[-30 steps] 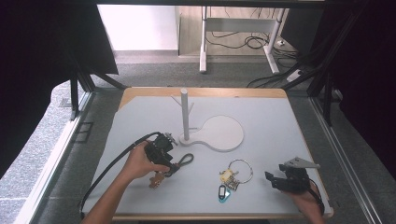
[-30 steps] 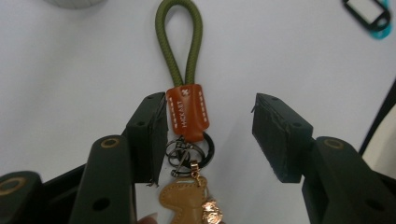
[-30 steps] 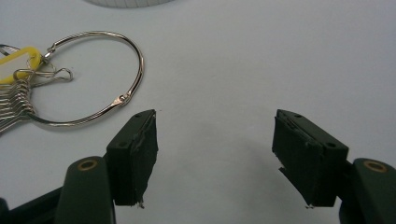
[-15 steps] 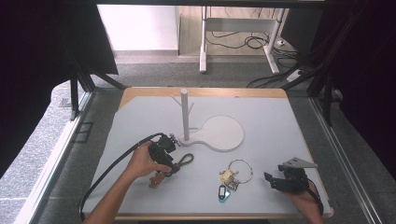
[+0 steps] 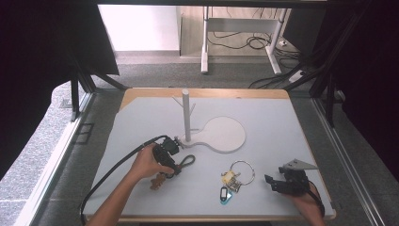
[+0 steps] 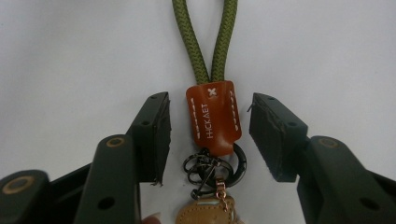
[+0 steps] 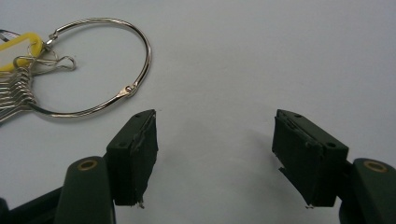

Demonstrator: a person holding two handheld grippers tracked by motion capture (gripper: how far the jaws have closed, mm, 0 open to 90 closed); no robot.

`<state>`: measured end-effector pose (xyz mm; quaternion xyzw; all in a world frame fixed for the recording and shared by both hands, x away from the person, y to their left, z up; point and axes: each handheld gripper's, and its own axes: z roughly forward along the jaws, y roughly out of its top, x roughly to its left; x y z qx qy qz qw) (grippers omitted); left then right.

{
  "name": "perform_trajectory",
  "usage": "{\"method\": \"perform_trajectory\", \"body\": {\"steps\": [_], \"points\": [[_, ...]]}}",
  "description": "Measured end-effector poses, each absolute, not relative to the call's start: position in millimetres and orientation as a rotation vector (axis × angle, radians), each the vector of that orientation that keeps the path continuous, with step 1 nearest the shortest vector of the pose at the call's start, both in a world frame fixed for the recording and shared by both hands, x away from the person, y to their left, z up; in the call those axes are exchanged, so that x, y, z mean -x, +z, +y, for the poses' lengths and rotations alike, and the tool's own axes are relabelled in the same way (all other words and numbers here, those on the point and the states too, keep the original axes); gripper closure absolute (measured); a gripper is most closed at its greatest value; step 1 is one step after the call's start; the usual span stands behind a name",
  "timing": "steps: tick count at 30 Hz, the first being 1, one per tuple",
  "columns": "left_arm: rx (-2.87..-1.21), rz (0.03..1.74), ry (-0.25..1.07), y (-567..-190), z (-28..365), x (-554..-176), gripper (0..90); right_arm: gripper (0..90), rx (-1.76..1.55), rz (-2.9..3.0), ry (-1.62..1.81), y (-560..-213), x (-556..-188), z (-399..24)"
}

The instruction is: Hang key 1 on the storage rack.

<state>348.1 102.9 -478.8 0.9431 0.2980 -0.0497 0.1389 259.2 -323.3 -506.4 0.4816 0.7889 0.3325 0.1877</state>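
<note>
A: Left tongs?
B: Parted, straddling a brown leather tab without touching it; a gap on each side. Nothing gripped.

A: Beyond the tab?
B: At 12 o'clock in the left gripper view, a green cord loop running up from the tab. At 6 o'clock, dark metal clasps and a tan leather piece at the bottom edge. All lying flat on the table.

A: Right tongs?
B: Wide open, empty, only bare table between the jaws.

A: Anything near them?
B: At 10 o'clock in the right gripper view, a big metal ring, just beyond the left jaw, not touching. Strung on it, a yellow tag and a bunch of thin wire loops at the left edge.

A: From above?
B: Left tongs low on the table, at 7 o'clock from the white stand, left hand wrapped around the body, cable trailing toward 7 o'clock. Cord loop poking out at 2 o'clock from those tongs. Right tongs at 4 o'clock from the stand, near the table's front right corner, grey plate on top. Ring between the two pairs of tongs, nearer the right pair, with a blue-edged tag at its 7 o'clock. Stand upright on a pale round-ended base, well apart from both tongs.
</note>
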Motion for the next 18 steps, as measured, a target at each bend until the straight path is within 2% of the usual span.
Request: {"method": "perform_trajectory", "body": {"steps": [6,10,18], "points": [[-2.757,0.839,-0.095,-480.7,99.0,-346.1,55.1,31.3,-1.357,2.219,0.941,-505.3,-258.8,-323.6],[-2.803,0.821,-0.005,-480.8,91.2,-340.7,59.2,31.3,-1.357,2.217,0.936,-506.4,-259.4,-323.9],[-2.814,0.804,0.017,-480.4,88.6,-337.9,63.2,31.3,-1.349,2.217,0.932,-506.9,-259.1,-322.7]]}}
